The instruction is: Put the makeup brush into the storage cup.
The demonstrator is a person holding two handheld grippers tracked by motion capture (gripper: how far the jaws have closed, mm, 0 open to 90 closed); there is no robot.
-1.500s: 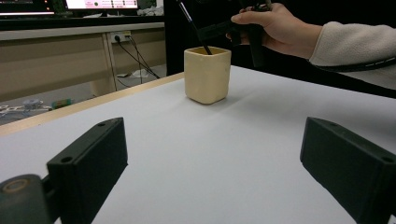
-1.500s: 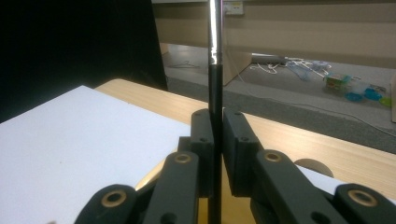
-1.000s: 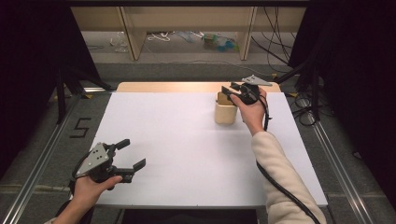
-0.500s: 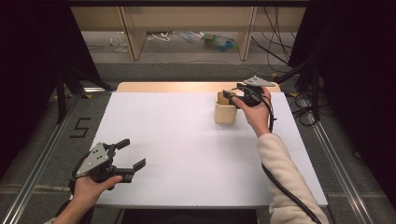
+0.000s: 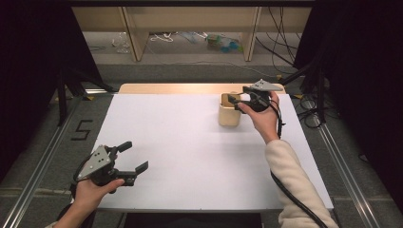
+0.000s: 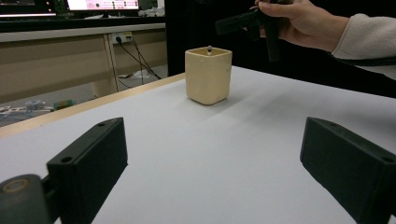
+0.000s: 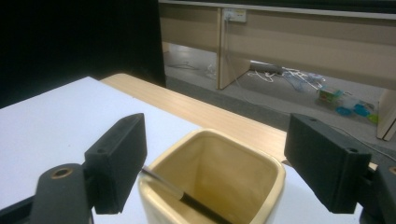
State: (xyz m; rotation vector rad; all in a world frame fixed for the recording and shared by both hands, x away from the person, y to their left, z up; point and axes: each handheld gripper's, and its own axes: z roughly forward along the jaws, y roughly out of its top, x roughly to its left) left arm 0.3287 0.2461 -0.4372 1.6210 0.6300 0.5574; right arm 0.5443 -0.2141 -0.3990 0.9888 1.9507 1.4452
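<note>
At the lower left of the high view the left gripper (image 5: 127, 160) rests in the person's hand just above the near edge of the white table (image 5: 180, 142), its two black jaws spread wide with nothing between them; in the left gripper view those same jaws stand far apart at the bottom corners with bare white surface between. Well apart from it, toward the upper right of the high view, stands a cream square cup (image 5: 229, 111), upright on the table near its far edge. In the left gripper view the cup (image 6: 208, 74) sits in the upper middle of the frame, and a small dark tip of a thin rod pokes just above its rim. At the right, the right gripper (image 5: 236, 100) is held by the person's hand directly over the cup's mouth. Its jaws have just been opening and now stand released, one on each side of the cup's opening, pressing on nothing. In the right gripper view the cup (image 7: 243, 186) fills the lower middle between the jaws, and a thin dark pen (image 7: 187, 198) leans slanted inside it against the inner wall at lower left, free of both jaws.
</note>
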